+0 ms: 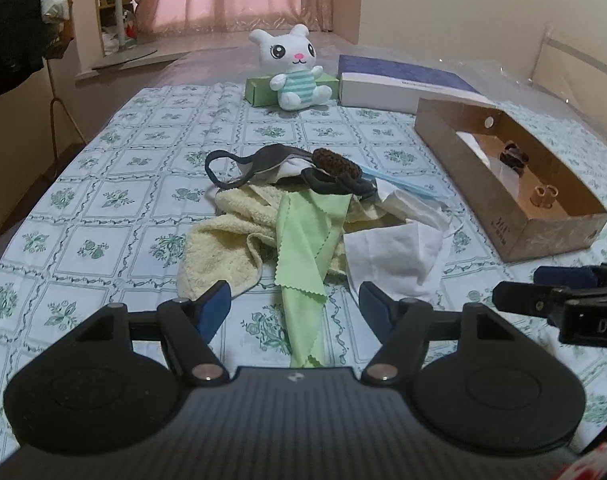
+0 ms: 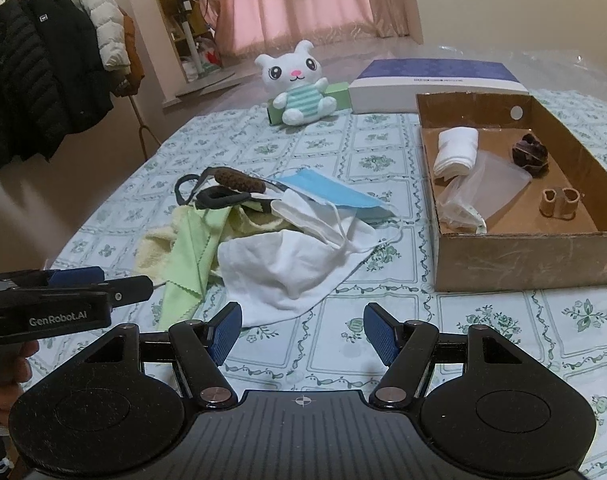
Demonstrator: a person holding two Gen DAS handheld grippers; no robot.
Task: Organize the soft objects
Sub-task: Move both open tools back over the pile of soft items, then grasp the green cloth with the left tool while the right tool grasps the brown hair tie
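Note:
A heap of soft things lies mid-table: a yellow towel, a green cloth, a white cloth, a grey mask, a blue mask and a brown knitted piece. My left gripper hovers open over the green cloth's near end, its pads not pressing on it. My right gripper stands open just short of the white cloth, with nothing between its fingers. The cardboard box at the right holds a rolled white cloth, a clear bag and small brown items.
A white plush rabbit sits at the table's far end against a green box, with a purple and white box beside it. Coats hang on a rack to the left. A hand holds the left gripper.

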